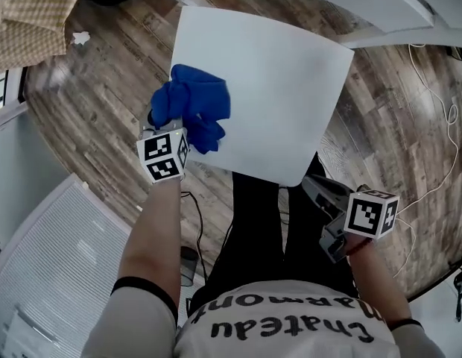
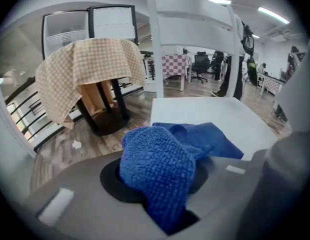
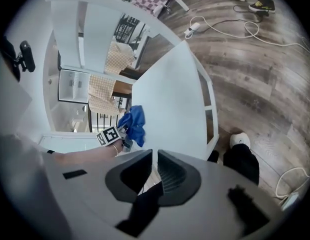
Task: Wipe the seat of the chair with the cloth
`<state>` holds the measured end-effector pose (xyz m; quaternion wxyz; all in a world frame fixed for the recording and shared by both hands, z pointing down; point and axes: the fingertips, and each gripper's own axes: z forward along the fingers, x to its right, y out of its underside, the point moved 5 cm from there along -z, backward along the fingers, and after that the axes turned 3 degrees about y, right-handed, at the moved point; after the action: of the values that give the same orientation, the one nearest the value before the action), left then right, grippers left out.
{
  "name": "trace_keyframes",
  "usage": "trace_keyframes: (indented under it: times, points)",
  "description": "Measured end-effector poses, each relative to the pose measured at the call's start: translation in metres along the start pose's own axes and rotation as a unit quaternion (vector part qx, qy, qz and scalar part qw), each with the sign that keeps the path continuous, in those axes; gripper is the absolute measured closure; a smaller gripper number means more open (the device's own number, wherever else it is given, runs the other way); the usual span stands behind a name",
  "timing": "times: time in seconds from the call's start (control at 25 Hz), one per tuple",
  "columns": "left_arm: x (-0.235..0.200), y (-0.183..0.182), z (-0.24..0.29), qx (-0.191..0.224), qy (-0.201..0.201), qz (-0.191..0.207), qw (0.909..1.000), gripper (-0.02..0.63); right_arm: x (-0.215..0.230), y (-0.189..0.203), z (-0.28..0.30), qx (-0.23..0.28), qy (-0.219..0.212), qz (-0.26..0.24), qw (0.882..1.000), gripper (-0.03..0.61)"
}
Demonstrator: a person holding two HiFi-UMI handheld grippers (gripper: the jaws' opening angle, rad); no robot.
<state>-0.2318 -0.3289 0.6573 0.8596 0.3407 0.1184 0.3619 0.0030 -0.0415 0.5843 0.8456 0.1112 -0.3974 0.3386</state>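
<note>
White seat point(image 1: 290, 88): cloth point(image 1: 197, 110) clamped in left tongs point(image 1: 165, 129) (bunched).

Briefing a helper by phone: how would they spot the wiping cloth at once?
Find the white chair seat over the wooden floor. At its left edge in the head view, a bunched cloth sits in the left gripper. It is plain blue, unlike the beige checked cloth draped nearby.

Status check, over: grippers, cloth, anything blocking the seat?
Left gripper shut on blue cloth, cloth at white chair seat's left edge in head view. Right gripper shut, empty, off the seat. Nothing else on seat.
</note>
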Motion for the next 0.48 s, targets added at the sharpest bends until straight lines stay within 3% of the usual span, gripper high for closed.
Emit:
trace_keyframes:
  times: [0.08, 0.2, 0.32, 0.48]
  points:
    - [-0.006, 0.003, -0.001, 0.005, -0.007, -0.021, 0.9998, 0.501, -0.004, 0.001, 0.007, -0.01, -0.001, -0.004, 1.0, 0.535]
    - [0.007, 0.0, 0.002, -0.009, 0.0, 0.011, 0.9999, 0.529, -0.01, 0.003, 0.016, -0.018, -0.002, -0.009, 1.0, 0.535]
    - [0.019, -0.001, 0.001, -0.019, 0.011, 0.005, 0.9998, 0.535, -0.017, 0.006, 0.024, -0.021, -0.013, -0.008, 1.0, 0.535]
    - [0.055, -0.005, 0.003, -0.016, 0.049, -0.005, 0.9987, 0.54, -0.016, 0.009, 0.026, -0.025, -0.022, -0.005, 0.999, 0.535]
